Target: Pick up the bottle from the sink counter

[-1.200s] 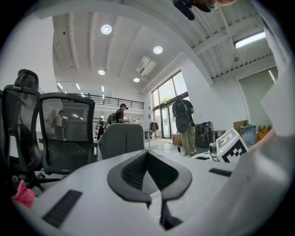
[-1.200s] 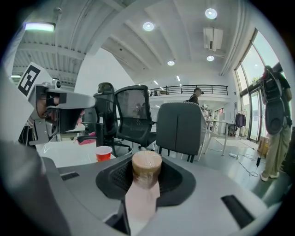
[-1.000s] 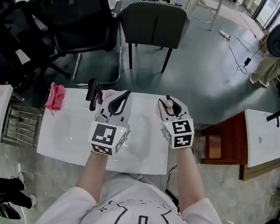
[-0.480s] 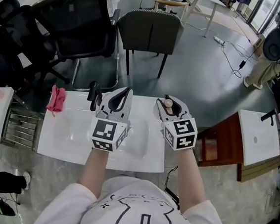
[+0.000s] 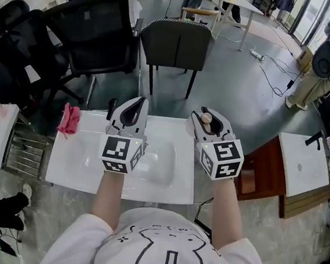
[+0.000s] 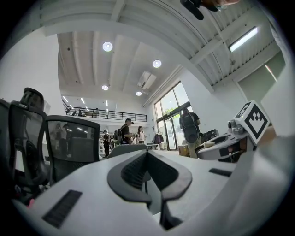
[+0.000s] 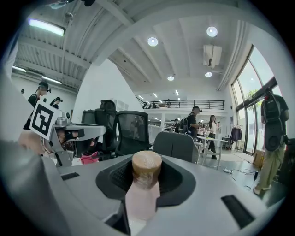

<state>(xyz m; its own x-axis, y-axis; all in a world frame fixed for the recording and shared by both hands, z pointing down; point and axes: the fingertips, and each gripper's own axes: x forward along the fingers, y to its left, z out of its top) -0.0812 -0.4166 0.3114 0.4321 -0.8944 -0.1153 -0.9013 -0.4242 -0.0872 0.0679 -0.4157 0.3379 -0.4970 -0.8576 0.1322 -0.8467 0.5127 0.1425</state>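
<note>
Bottle [image 7: 145, 193] above white sink counter [image 5: 74, 160]

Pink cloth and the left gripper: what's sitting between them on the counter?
In the head view, a black faucet stands between the cloth and the left gripper; the rest of that stretch is bare white counter.

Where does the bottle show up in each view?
Head view: bottle right of centre, held by the right gripper.
Left gripper view: too small to tell; right gripper at right.
Right gripper view: bottle bottom centre, between jaws.
Shared: black mesh chair.
</note>
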